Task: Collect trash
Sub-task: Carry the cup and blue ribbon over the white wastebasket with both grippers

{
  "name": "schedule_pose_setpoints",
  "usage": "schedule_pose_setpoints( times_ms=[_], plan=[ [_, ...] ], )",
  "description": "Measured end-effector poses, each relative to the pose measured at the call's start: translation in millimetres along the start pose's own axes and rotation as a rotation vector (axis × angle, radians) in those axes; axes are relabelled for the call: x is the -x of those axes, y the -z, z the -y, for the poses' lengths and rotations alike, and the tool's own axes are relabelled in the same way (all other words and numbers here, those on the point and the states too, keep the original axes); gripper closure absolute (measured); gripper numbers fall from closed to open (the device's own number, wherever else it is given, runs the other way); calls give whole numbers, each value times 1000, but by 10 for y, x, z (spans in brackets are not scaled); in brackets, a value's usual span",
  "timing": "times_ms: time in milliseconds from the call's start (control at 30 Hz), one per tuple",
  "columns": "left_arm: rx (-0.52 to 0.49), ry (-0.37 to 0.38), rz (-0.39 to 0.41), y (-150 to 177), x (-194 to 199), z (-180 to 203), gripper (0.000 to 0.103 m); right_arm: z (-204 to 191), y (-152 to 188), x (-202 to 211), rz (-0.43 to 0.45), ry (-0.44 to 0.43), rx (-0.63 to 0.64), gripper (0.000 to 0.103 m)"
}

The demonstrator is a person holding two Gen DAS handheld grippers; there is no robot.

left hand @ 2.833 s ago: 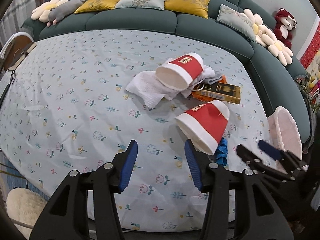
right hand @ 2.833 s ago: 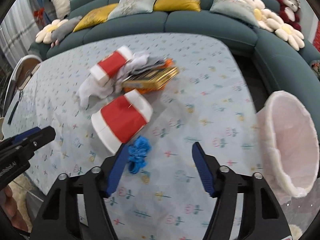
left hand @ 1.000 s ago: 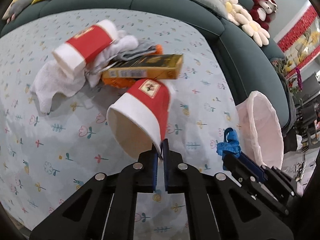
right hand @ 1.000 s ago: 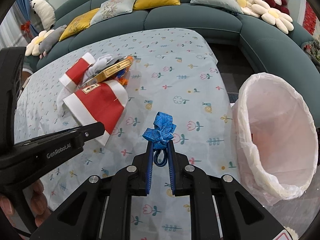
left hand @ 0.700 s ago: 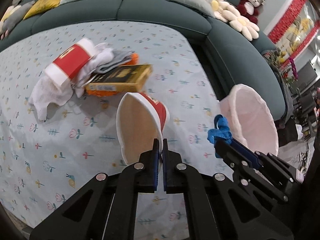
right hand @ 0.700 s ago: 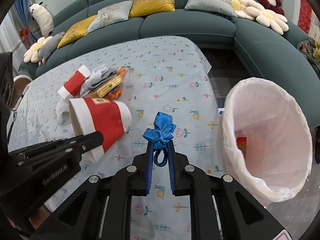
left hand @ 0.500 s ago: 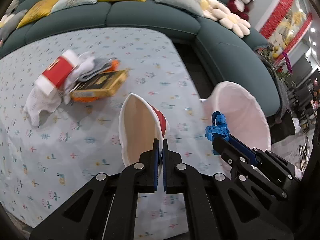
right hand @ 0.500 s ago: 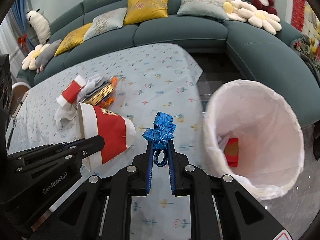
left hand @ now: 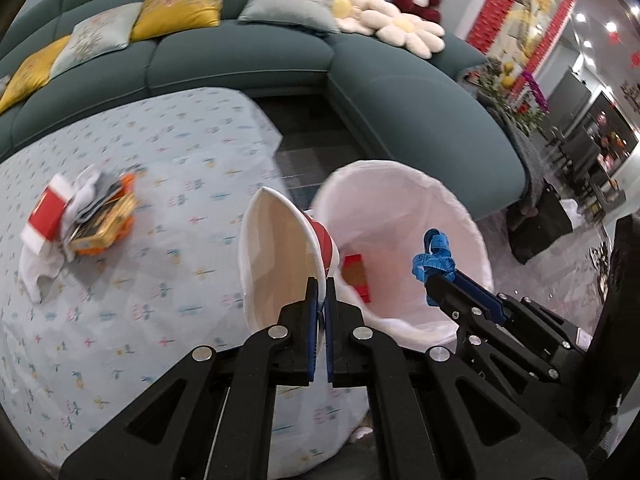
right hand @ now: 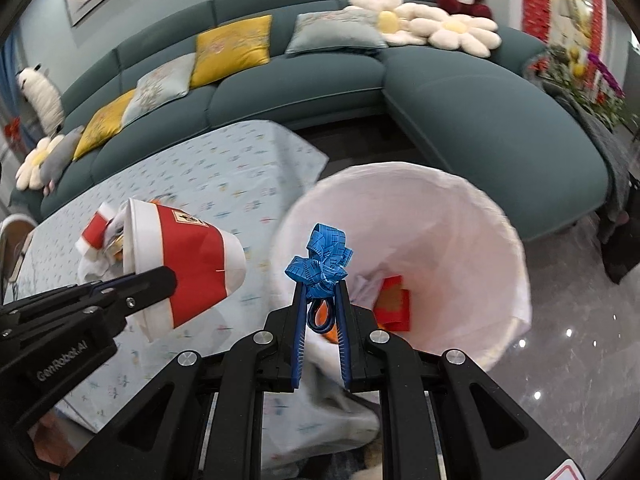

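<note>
1. The left tongs (left hand: 319,288) are clenched on the rim of a red-and-white cup (left hand: 280,264), which hangs in the air with its mouth turned sideways, just short of the bin (left hand: 472,216).
2. The right tongs (right hand: 320,284) are clenched on a crumpled blue tape (right hand: 320,260), which sticks up past the tips; the bin's open mouth lies right ahead of and below them.
3. My judgement: both pieces are about to be dropped. The tape looks ready to go, but the cup sits at the bin's near-left rim, so it should travel further over the opening first.
4. To do it well, carry the left tongs forward and to the right until the whole cup is over the white liner, then release. Let go too early and the cup could hit the rim and roll onto the floor.
5. The two tongs are close together, the left just to the left of the right, so release one at a time and avoid crossing them.
6. The tape is light and tangled. Part of it loops between the fingers, so it may cling; open wide and tip downward.
7. The bin, lined with a pale bag, already holds a red packet (right hand: 394,302) and some white scraps near the bottom. An orange bit shows behind the right tongs; what it is I cannot tell.
8. The held cup looks empty inside.
9. Far to the left of the tongs, the bench (left hand: 120,320) carries a second cup (left hand: 46,220), a white cloth (left hand: 38,272) and a yellow box (left hand: 102,228) in one heap.
</note>
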State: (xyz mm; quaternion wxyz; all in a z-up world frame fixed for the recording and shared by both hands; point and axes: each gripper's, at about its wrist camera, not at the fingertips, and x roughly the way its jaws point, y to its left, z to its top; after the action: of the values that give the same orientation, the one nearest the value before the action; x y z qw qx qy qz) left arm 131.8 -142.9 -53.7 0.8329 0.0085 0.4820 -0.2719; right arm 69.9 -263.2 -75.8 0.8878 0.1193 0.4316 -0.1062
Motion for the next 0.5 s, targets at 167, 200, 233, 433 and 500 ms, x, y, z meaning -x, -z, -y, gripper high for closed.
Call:
schedule_pose_setpoints(
  times_ms=[167, 200, 233, 433, 500],
  plan=[
    [-56, 19, 0, -100, -94, 314, 100, 245, -14, 45, 12, 19, -45, 90],
    [-60, 23, -1, -112, -112, 347, 100, 281, -13, 62, 16, 23, -51, 90],
    [-66, 27, -3, -126, -132, 390, 100, 327, -19, 65, 18, 27, -57, 90],
    [-94, 44, -11, -199, -271, 595, 100, 533, -64, 37, 22, 40, -91, 90],
    [-101, 44, -13, -221, -309, 629, 100, 587, -72, 20, 21, 39, -104, 90]
  ],
)
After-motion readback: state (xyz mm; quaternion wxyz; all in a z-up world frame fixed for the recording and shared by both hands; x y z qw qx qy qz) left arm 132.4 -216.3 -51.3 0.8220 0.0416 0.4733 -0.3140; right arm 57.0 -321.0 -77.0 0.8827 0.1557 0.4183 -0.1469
